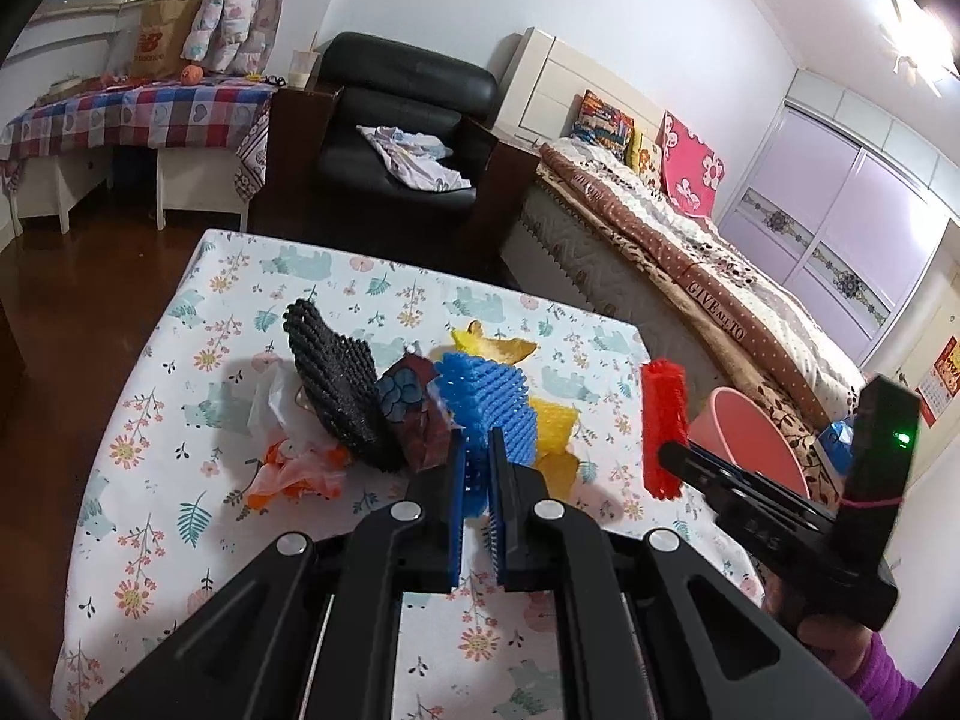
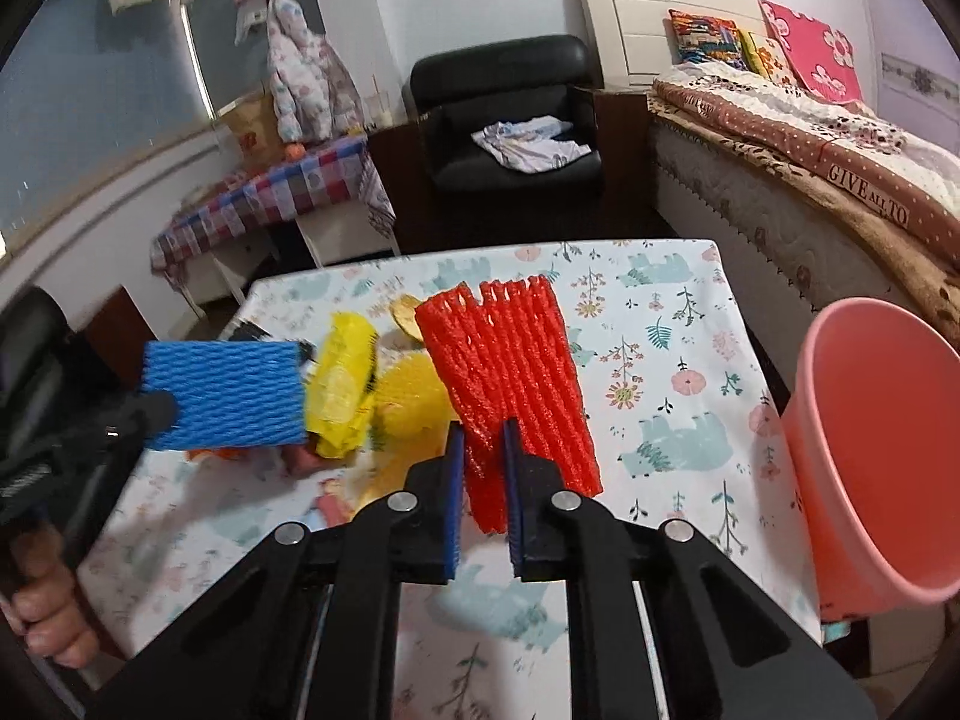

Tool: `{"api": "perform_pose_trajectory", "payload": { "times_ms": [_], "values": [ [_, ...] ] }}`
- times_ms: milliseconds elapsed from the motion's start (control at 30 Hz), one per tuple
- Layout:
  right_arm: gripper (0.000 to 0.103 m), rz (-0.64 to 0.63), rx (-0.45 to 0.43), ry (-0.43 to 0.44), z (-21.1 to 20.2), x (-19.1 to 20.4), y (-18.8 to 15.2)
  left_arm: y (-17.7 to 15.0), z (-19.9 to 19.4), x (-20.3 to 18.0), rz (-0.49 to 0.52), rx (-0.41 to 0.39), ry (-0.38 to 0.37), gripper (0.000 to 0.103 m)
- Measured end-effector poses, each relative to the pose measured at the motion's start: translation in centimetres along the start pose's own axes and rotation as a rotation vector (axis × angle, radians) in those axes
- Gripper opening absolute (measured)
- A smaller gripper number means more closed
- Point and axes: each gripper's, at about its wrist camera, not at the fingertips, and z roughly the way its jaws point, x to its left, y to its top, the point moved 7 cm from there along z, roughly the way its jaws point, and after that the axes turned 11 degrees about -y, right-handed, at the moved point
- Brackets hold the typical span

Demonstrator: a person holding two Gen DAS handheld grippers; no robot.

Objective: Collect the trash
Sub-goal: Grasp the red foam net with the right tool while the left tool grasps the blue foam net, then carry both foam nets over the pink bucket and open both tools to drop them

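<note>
Left wrist view: the left claw [image 1: 477,468] is being held clamped on a blue foam net [image 1: 489,405], which is standing up between the two pads above the bench [image 1: 150,420]. Just left of the claw, a dark patterned wrapper [image 1: 414,408], a black foam net [image 1: 339,384] and a crumpled clear-and-orange bag [image 1: 288,456] are lying in a heap on the floral cloth. A yellow foam net [image 1: 555,426] is lying directly behind and to the right of the blue one. At the right, the right claw [image 1: 663,453] is being seen from the side, clamped on a red foam net [image 1: 663,426] that is hanging upright, raised clear of the cloth. A pink bin [image 1: 750,438] is standing just beyond it, past the bench's right edge.

Right wrist view: the right claw [image 2: 483,450] is being held closed on the lower part of the red foam net [image 2: 507,372]; the net is extending forward and upward from the pads. The blue foam net [image 2: 228,393] is being gripped at the far left. A yellow wrapper [image 2: 342,384] is lying between the two nets. The pink bin [image 2: 882,450] is standing near the claw, to its right, beside the bench [image 2: 660,360].
</note>
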Motion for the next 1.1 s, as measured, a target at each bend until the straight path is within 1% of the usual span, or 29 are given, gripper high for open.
{"api": "perform_pose_trajectory", "payload": {
  "times_ms": [267, 500, 867, 1100],
  "values": [
    [0.012, 0.048, -0.054, 0.023, -4.1, -1.1, 0.1, 0.8, -1.3, -3.2, 0.046, -0.036, -0.019, 0.006],
    [0.012, 0.090, -0.091, 0.008, -6.3, -3.1, -0.1, 1.5, -1.3, -6.4, 0.091, -0.048, -0.041, 0.006],
    [0.012, 0.174, -0.121, -0.081, -8.0, -8.0, -0.7, 1.7, 1.6, -12.7, 0.196, -0.019, -0.075, 0.006],
    [0.012, 0.215, -0.132, -0.134, -8.5, -11.1, -1.1, 1.3, 4.1, -15.8, 0.236, 0.010, -0.104, 0.006]
  ]
}}
